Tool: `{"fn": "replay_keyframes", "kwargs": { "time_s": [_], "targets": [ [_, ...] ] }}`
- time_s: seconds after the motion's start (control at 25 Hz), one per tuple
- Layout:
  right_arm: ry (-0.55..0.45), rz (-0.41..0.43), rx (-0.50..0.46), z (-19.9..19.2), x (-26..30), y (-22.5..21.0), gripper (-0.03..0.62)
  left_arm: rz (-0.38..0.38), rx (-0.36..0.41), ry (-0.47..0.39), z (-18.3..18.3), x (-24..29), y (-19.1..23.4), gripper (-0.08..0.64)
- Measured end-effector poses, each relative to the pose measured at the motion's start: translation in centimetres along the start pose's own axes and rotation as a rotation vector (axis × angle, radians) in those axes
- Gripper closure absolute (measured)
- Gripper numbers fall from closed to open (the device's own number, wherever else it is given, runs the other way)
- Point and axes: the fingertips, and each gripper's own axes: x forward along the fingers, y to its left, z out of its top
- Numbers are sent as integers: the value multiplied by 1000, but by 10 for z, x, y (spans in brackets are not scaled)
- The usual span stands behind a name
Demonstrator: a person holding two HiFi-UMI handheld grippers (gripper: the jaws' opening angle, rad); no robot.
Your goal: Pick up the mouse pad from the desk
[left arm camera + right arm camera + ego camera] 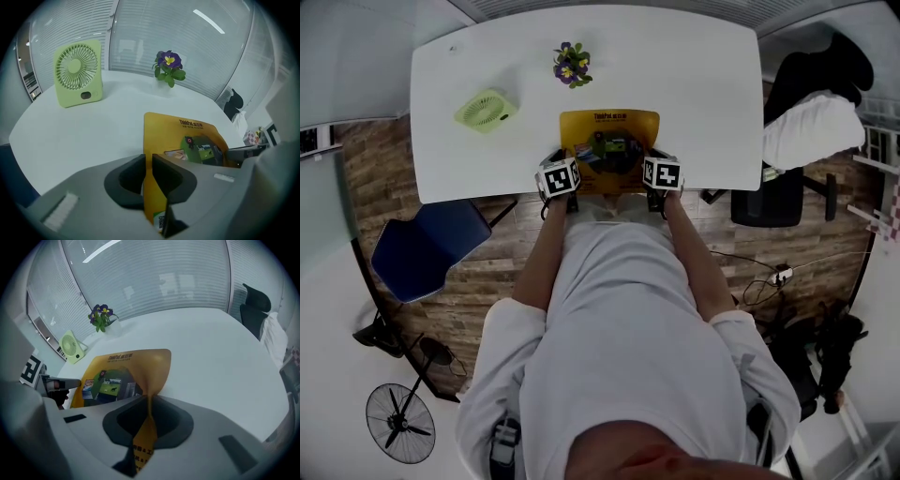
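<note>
The pad (609, 131) is a thin, limp yellow sheet with rounded corners. Its top is smooth, printed with a dark picture in the middle and a line of lettering along the far edge. It lies on the desk (694, 75) at the near edge, right in front of the person, between the two grippers.

The left gripper (147, 161) has its dark, cupped jaws pressed together on the pad's near left edge, and the sheet stands on edge in the narrow slit between them. The right gripper (149, 404) pinches the near right edge the same way. There the pad buckles up into a soft fold (it bends like rubber or cloth, not card), while the rest lies flat.

The desk is a plain white slab, matte, with rounded corners. A small square fan (486, 110) of pale green plastic with a round grille stands upright to the left, well apart from the pad. A little bunch of purple and yellow flowers (572, 64) sits near the far edge.

The floor (487, 272) is brown wood planks. A blue chair (431, 246) stands to the left, and a black chair (825, 66) draped with white cloth stands to the right. Horizontal blinds (154, 28) cover the windows beyond the desk.
</note>
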Motion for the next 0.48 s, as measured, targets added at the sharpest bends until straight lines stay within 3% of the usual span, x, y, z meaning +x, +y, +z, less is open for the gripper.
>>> {"fn": "replay_keyframes", "kwargs": {
  "time_s": [0.24, 0.48],
  "targets": [
    [-12, 27, -2, -1, -2, 0, 554, -78, 12, 30, -5, 0, -16, 565],
    [-50, 55, 13, 4, -10, 2, 551, -138, -81, 0, -4, -3, -7, 565]
  ]
}}
